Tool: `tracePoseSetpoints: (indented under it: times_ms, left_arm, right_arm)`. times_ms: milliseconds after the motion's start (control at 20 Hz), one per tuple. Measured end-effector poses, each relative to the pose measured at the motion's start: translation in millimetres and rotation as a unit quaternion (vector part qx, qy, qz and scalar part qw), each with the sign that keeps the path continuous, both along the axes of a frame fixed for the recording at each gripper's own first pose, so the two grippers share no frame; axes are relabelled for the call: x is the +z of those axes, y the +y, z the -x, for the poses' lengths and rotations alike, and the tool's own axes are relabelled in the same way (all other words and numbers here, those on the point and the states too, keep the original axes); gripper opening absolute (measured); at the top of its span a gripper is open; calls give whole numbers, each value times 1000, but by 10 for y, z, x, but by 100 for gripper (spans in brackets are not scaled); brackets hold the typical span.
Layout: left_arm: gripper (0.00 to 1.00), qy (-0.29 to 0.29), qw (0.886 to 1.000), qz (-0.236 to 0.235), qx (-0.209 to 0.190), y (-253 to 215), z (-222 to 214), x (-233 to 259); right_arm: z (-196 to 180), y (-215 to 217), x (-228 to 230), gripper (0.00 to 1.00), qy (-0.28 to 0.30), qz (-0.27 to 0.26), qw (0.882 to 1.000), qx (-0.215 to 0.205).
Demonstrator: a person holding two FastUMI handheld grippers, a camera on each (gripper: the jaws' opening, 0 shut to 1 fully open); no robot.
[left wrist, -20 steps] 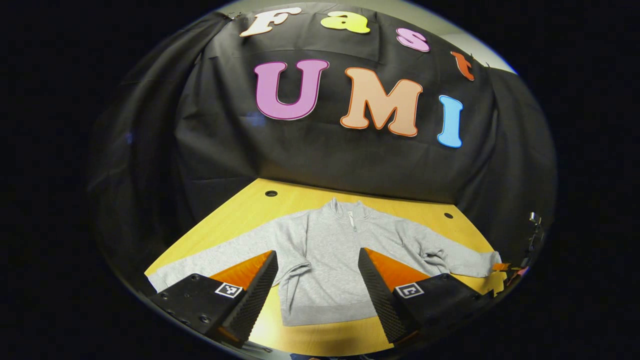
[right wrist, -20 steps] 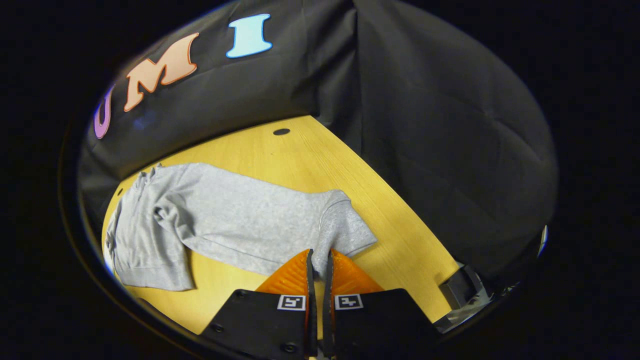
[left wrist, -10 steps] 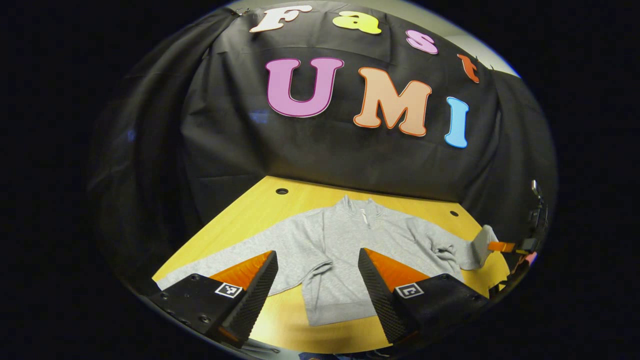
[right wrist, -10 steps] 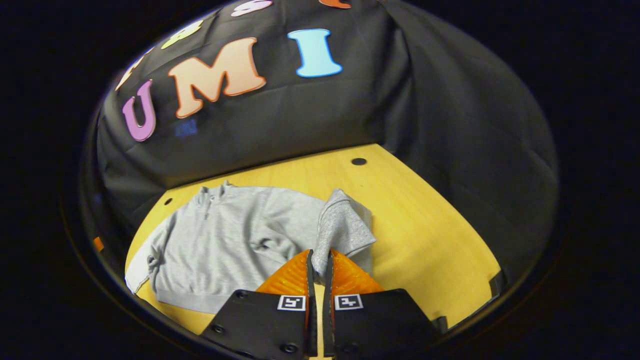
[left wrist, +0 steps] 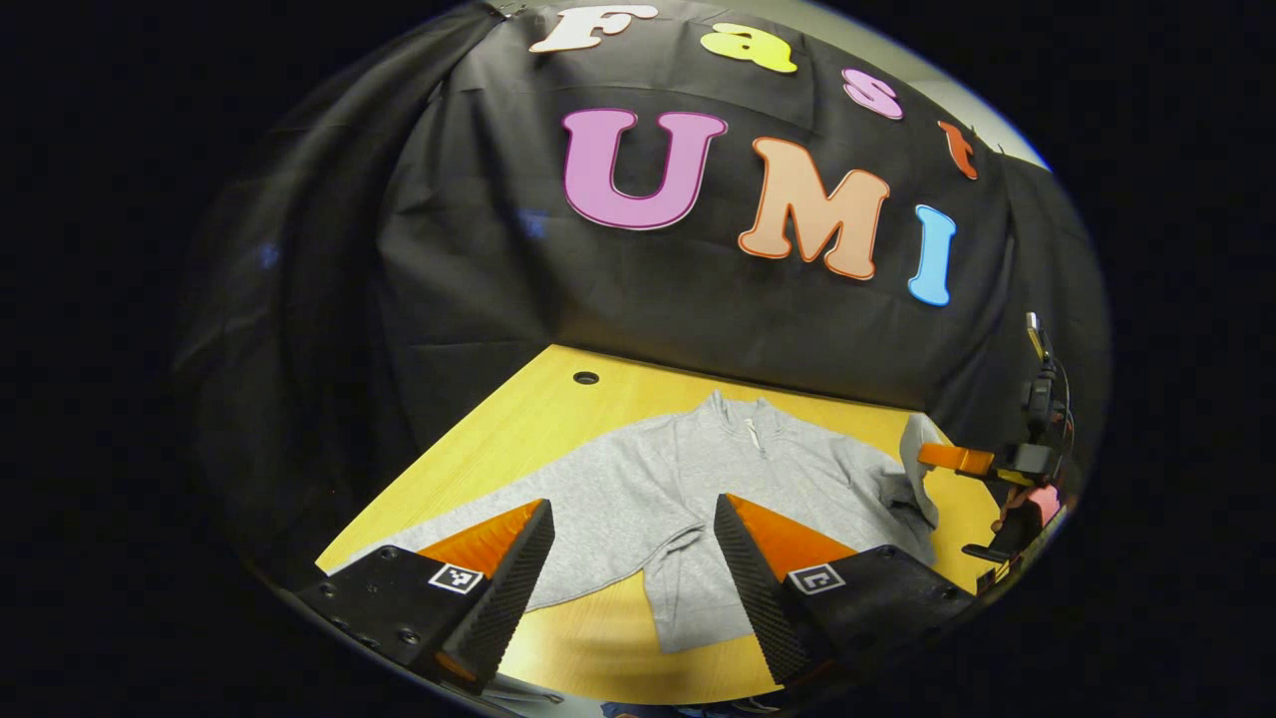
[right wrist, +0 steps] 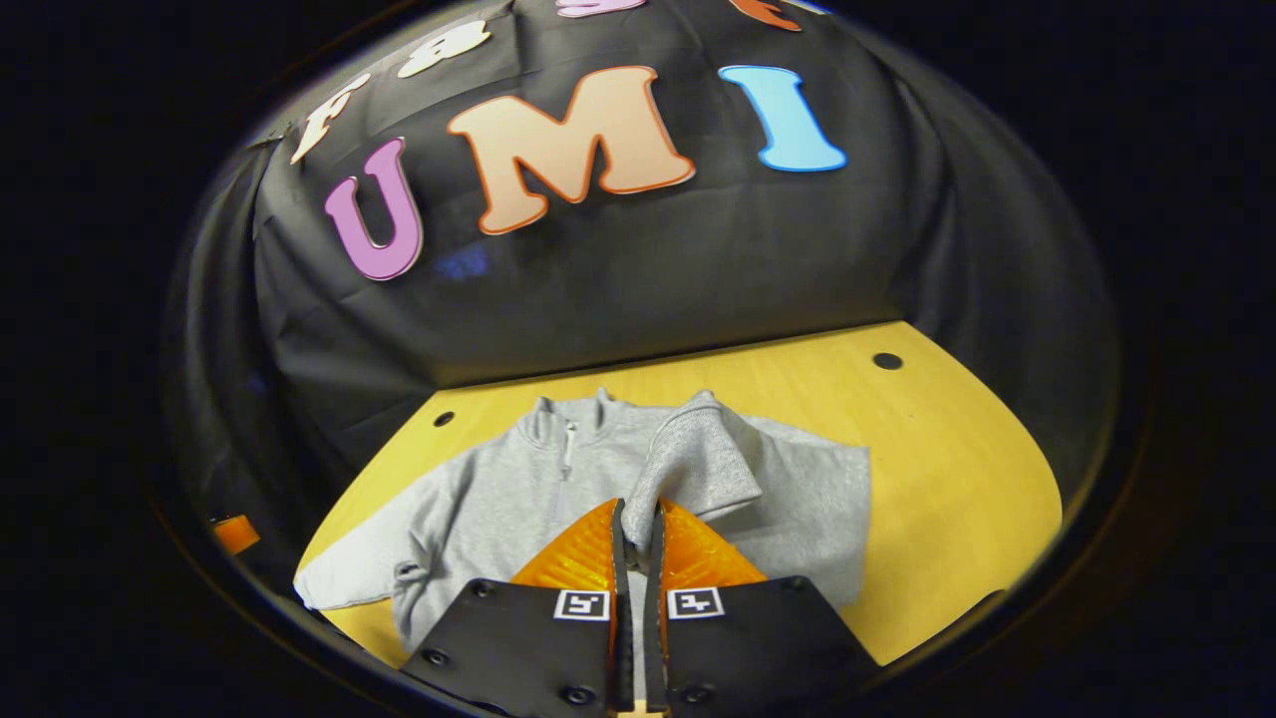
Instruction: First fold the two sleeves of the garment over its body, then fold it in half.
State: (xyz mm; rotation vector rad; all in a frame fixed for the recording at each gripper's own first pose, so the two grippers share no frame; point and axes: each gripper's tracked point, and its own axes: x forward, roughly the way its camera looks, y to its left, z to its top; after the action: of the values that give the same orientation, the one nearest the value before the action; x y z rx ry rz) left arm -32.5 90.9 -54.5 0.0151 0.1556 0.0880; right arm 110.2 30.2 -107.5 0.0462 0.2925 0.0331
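A grey zip-neck sweatshirt (left wrist: 698, 469) lies flat on the yellow table (left wrist: 518, 419), collar toward the wall. My left gripper (left wrist: 631, 509) hovers open above its near hem, with nothing between the fingers. The left sleeve (left wrist: 478, 504) stretches out flat toward the table's left corner. My right gripper (right wrist: 638, 509) is shut on the right sleeve (right wrist: 698, 454), whose cuff is lifted and draped over the sweatshirt's body (right wrist: 528, 489). From the left gripper view, the right gripper (left wrist: 957, 459) stands at the far right with the raised cuff (left wrist: 915, 444) in it.
The table has round cable holes near the back corners (left wrist: 585, 378) (right wrist: 886, 361). Black cloth walls close in the table at the back and both sides. Bare wood (right wrist: 957, 479) lies to the right of the sweatshirt.
My right gripper has lifted the right sleeve's cuff off the table and swung it inward over the body. My left gripper stayed open and drifted slightly left.
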Motion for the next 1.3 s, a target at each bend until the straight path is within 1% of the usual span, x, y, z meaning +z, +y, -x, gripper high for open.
tracePoseSetpoints:
  times_ms: [200, 350, 600, 700, 900, 1000, 1100, 1150, 1250, 1300]
  left_arm:
    - [94, 3, 1000, 12, 28, 251, 44, -52]
    - [95, 5, 998, 27, 53, 461, 102, -123]
    - [95, 12, 994, 58, 92, 784, 203, -273]
    - [95, 15, 992, 66, 111, 927, 250, -348]
    - [95, 22, 986, 69, 149, 1231, 323, -507]
    - [95, 32, 981, 69, 176, 1451, 366, -643]
    - [95, 39, 975, 78, 202, 1640, 387, -796]
    - [95, 47, 972, 82, 215, 1718, 398, -887]
    - [95, 61, 966, 76, 240, 1905, 418, -1083]
    - [95, 70, 963, 70, 249, 1978, 416, -1160]
  right_arm:
    - [-286, 778, 72, 7, -7, 5, 998, 67]
    - [-421, 1410, 85, 7, -7, -3, 993, 119]
    - [-534, 2491, -77, 6, 4, -3, 977, 214]
    - [-532, 2804, -247, 7, 20, 4, 971, 236]
    - [-632, 3226, -720, 6, 56, 23, 965, 253]
    - [-720, 3324, -948, 6, 71, 46, 964, 252]
    - [-763, 3397, -1108, 10, 86, 66, 959, 261]
    - [-750, 3411, -1140, 12, 97, 65, 955, 272]
    - [-781, 3363, -1172, 22, 108, 68, 952, 278]
    - [-802, 3358, -1211, 32, 107, 69, 952, 279]
